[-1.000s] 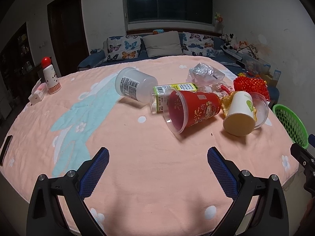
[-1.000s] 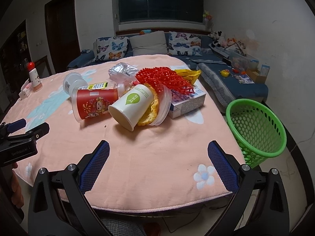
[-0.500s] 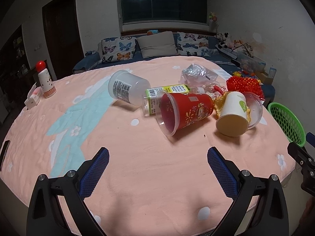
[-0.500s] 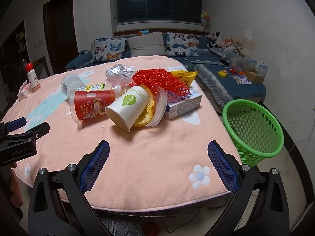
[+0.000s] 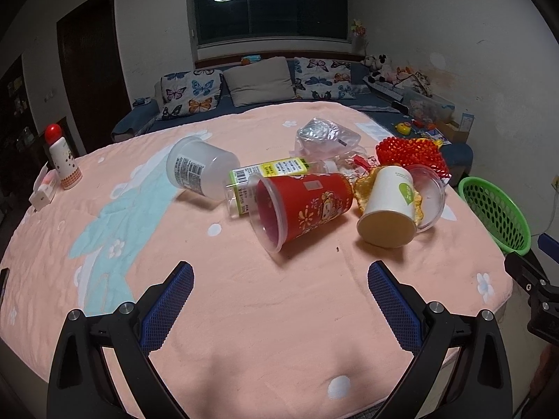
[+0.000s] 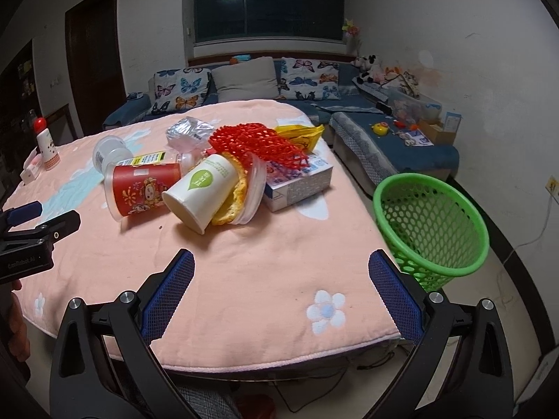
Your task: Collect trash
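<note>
On a pink table (image 6: 244,279) by a green bin (image 6: 429,230), trash heaped left of the bin; with both grippers (image 5: 279,300) (image 6: 281,296) wide and empty, best to grab the paper cup (image 6: 202,192) first, softly.

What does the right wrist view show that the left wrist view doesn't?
Only the right wrist view shows the blue-and-white box under the red mesh, plus the whole green basket beside the table. Only the left wrist view shows the clear tub fully. Both show the red cup, the white paper cup and open, empty jaws.
</note>
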